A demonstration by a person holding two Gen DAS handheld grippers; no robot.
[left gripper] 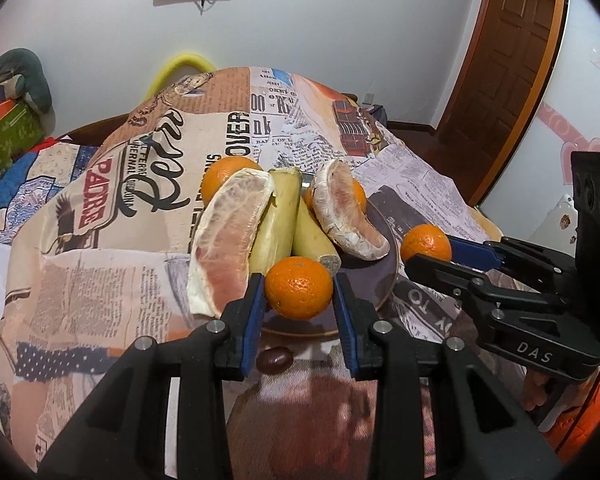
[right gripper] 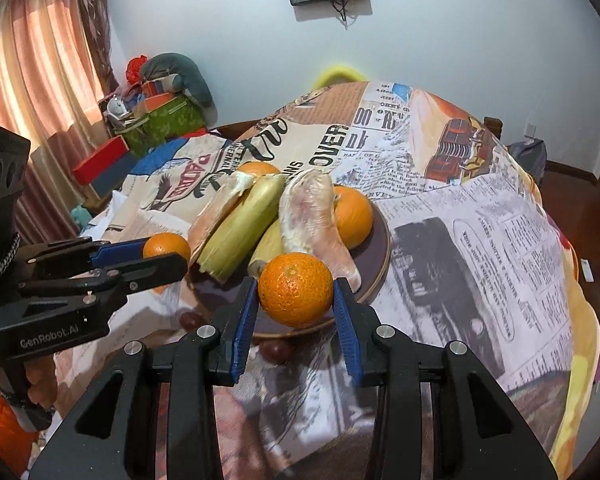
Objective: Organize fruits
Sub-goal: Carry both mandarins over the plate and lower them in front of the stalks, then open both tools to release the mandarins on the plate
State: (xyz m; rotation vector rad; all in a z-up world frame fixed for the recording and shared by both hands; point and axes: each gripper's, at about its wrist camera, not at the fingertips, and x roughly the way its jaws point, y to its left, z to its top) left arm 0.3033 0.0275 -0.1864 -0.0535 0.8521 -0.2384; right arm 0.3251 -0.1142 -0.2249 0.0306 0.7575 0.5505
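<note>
Oranges: left tongs (left gripper: 299,288) clamp one (left gripper: 299,287), right tongs (right gripper: 296,290) another (right gripper: 295,289) (stem scars face cameras).

Black tool (left gripper: 299,292) frames, blue pads, silver screws, orange sleeve (left gripper: 580,412).

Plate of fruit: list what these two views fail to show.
- Plate: the middle hidden under pomelo segments and bananas, both views.
- Back orange: mostly behind pomelo, left wrist view.
- Dark fruit on cloth: partly behind left gripper fingers; kind unclear.
</note>
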